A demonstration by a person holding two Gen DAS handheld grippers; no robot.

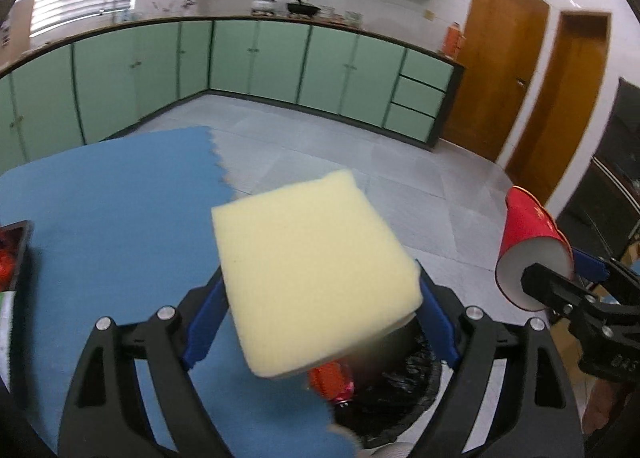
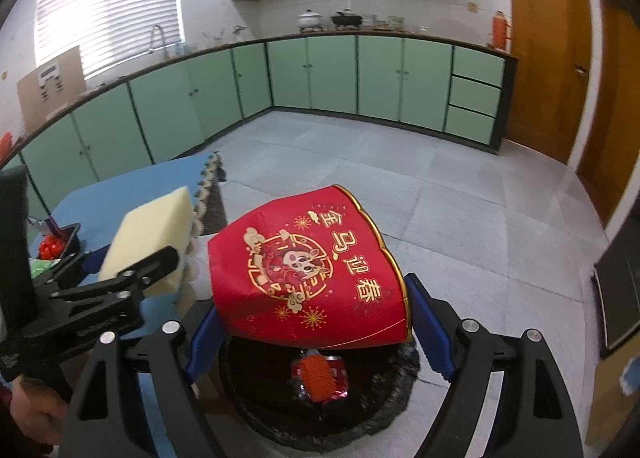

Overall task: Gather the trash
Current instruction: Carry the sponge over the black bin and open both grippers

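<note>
Below on the kitchen floor, the black-lined trash bin (image 2: 320, 390) sits directly under both wide-spread tools: the right tool (image 2: 316, 322) clamps a red paper cup (image 2: 308, 270), the left tool (image 1: 320, 322) a yellow sponge (image 1: 312, 270).

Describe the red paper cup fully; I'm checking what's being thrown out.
The red paper cup is clamped between the right gripper's blue pads. It lies tilted on its side, creased, with gold scalloped rim, gold Chinese characters and a cartoon emblem; the inside is white. It hangs above the black-lined bin.
</note>
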